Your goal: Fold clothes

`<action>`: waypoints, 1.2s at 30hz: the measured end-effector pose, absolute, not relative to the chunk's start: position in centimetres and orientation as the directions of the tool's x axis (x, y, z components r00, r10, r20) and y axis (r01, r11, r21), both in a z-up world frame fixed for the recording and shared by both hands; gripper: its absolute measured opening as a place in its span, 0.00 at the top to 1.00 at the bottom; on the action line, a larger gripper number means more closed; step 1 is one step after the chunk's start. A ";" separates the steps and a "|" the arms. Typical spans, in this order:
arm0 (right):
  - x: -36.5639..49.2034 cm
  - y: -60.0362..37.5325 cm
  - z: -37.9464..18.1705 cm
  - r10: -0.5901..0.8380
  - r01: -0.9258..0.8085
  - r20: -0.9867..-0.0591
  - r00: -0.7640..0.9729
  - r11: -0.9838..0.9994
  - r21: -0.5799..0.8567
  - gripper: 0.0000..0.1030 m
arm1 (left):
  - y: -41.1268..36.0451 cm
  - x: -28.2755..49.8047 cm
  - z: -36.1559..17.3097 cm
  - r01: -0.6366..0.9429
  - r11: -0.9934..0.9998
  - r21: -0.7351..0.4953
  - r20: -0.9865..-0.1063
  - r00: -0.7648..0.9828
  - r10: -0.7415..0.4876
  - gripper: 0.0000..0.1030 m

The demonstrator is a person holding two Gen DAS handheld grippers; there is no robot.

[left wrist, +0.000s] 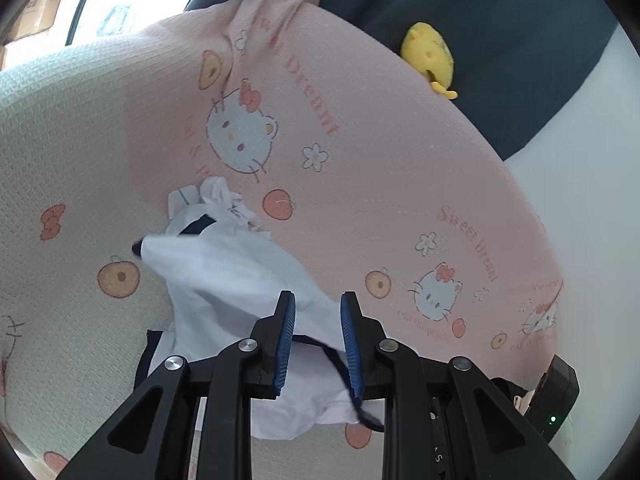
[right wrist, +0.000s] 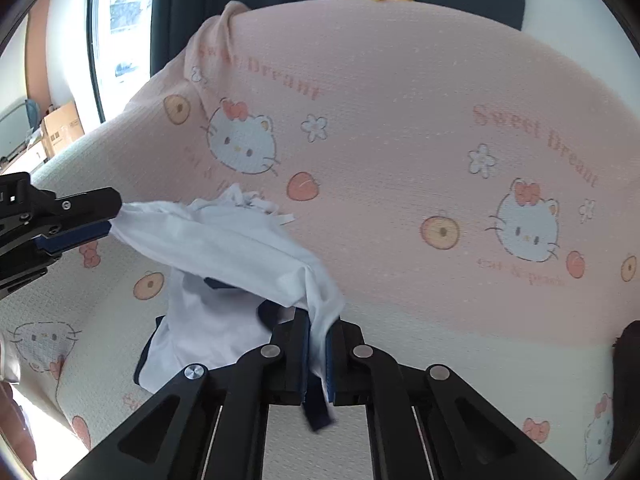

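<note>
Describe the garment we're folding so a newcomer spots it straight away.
Start from the big pink and cream cartoon-cat bedspread. Near its front edge lies a crumpled white garment, the only plain white cloth there. Dark navy trim edges it, and the right gripper pinches one end.

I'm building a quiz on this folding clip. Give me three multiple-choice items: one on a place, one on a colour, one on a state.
1. Where is the yellow toy?
A. on the garment
B. at the bed's far edge
C. in a gripper

2. The garment's trim colour?
A. red
B. green
C. navy

3. The right gripper is:
A. shut on the garment
B. open above it
C. holding the toy

Key: B, the toy lies beyond the bedspread; C, the white garment has dark navy edging; A, the right gripper jaws pinch its cloth.
</note>
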State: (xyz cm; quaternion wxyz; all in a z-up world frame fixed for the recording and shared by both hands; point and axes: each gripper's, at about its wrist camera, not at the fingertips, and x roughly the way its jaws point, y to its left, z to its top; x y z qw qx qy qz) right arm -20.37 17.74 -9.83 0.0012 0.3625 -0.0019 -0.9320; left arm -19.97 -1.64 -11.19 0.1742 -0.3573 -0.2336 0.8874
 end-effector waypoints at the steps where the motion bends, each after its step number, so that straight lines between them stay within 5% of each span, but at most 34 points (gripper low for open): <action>1: -19.8 18.6 -9.5 0.002 -0.008 -0.669 -0.743 -1.000 0.006 0.97 | -1.2 -19.5 -10.6 -0.149 -0.836 -0.528 -0.552 -0.689 0.471 0.80; 10: -15.6 27.1 -8.6 0.045 -0.102 -0.699 -0.714 -0.994 0.040 0.98 | 1.7 -18.2 -10.7 -0.129 -0.750 -0.648 -0.545 -0.610 0.575 0.78; 12: -14.7 27.6 -8.7 0.049 -0.092 -0.699 -0.713 -0.995 0.024 0.98 | 1.5 -18.1 -11.2 -0.106 -0.714 -0.692 -0.524 -0.606 0.598 0.70; 14: -13.9 27.8 -8.9 0.052 -0.081 -0.701 -0.711 -0.997 0.007 0.98 | 1.4 -18.0 -11.6 -0.057 -0.706 -0.706 -0.527 -0.624 0.577 0.35; 15: -13.6 27.8 -9.1 0.053 -0.075 -0.704 -0.708 -0.997 0.001 0.98 | 1.2 -17.9 -11.8 -0.045 -0.693 -0.719 -0.517 -0.632 0.577 0.30; 23: -13.5 26.9 -10.4 -0.011 -0.057 -0.743 -0.670 -0.996 0.067 0.97 | 0.9 -17.7 -12.6 -0.007 -0.727 -0.686 -0.560 -0.632 0.535 0.30; 25: -14.0 26.5 -10.9 -0.034 -0.050 -0.755 -0.655 -0.995 0.088 0.93 | 0.8 -17.7 -12.9 -0.009 -0.743 -0.670 -0.572 -0.632 0.523 0.30; 30: -15.2 25.4 -12.1 -0.092 -0.034 -0.781 -0.617 -0.989 0.143 0.43 | 0.6 -18.6 -14.3 -0.014 -0.788 -0.616 -0.618 -0.611 0.494 0.30; 36: -17.2 23.6 -14.0 -0.141 -0.025 -0.817 -0.559 -0.982 0.187 0.34 | -1.0 -19.9 -16.3 0.010 -0.812 -0.583 -0.655 -0.597 0.463 0.30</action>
